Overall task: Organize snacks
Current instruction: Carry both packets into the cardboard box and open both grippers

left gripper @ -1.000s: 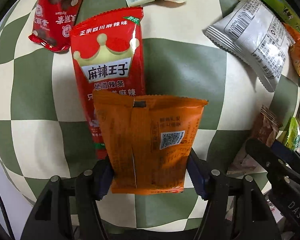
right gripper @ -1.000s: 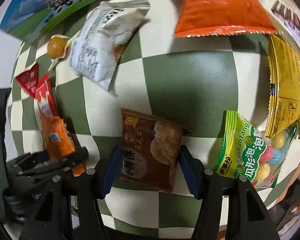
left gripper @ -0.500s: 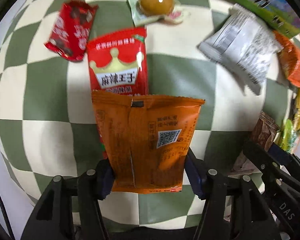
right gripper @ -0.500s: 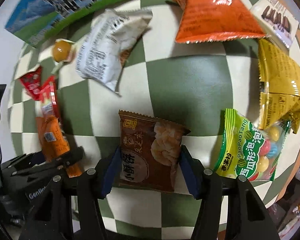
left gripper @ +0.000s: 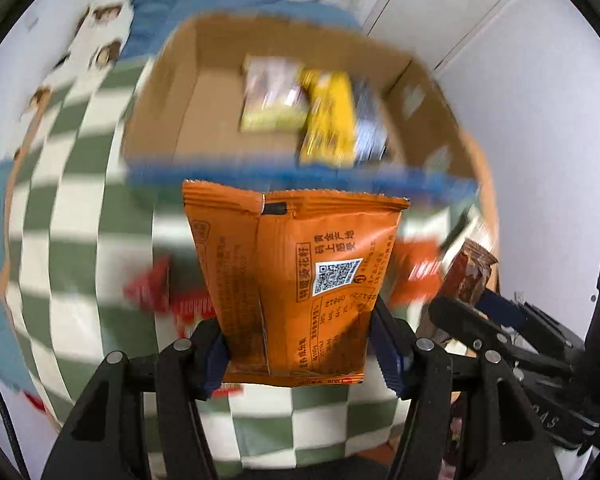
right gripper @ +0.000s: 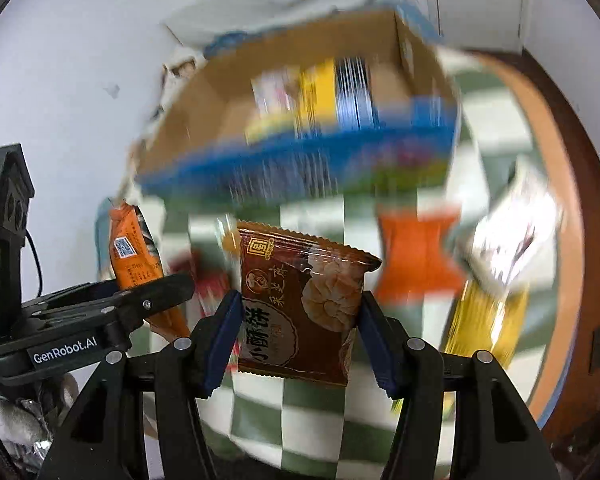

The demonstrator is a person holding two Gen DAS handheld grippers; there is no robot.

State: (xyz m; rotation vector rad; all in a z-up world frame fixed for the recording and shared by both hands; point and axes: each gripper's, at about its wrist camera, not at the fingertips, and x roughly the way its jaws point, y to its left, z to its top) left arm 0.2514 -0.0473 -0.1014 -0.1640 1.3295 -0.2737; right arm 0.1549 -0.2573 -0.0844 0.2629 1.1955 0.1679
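Note:
My left gripper (left gripper: pixel 300 344) is shut on an orange snack packet (left gripper: pixel 296 276) and holds it up above the checked tablecloth (left gripper: pixel 68 216). My right gripper (right gripper: pixel 298 328) is shut on a brown pastry packet (right gripper: pixel 300 304), also lifted. Both views face an open cardboard box (left gripper: pixel 220 92) with a blue front edge; it also shows in the right wrist view (right gripper: pixel 204 120). Blurred packets, one yellow (left gripper: pixel 328 120), lie inside the box. The left gripper with its orange packet (right gripper: pixel 134 256) shows at the left of the right wrist view.
Blurred snacks lie on the cloth below: red packets (left gripper: pixel 152 288), an orange bag (right gripper: pixel 416 264), a yellow bag (right gripper: pixel 484 320) and a white packet (right gripper: pixel 516 220). The round table's wooden rim (right gripper: pixel 572 200) curves at the right. White walls stand behind the box.
Both grippers have lifted and tilted up from looking down at the table to facing the cardboard box. Each keeps its packet. The background is motion-blurred.

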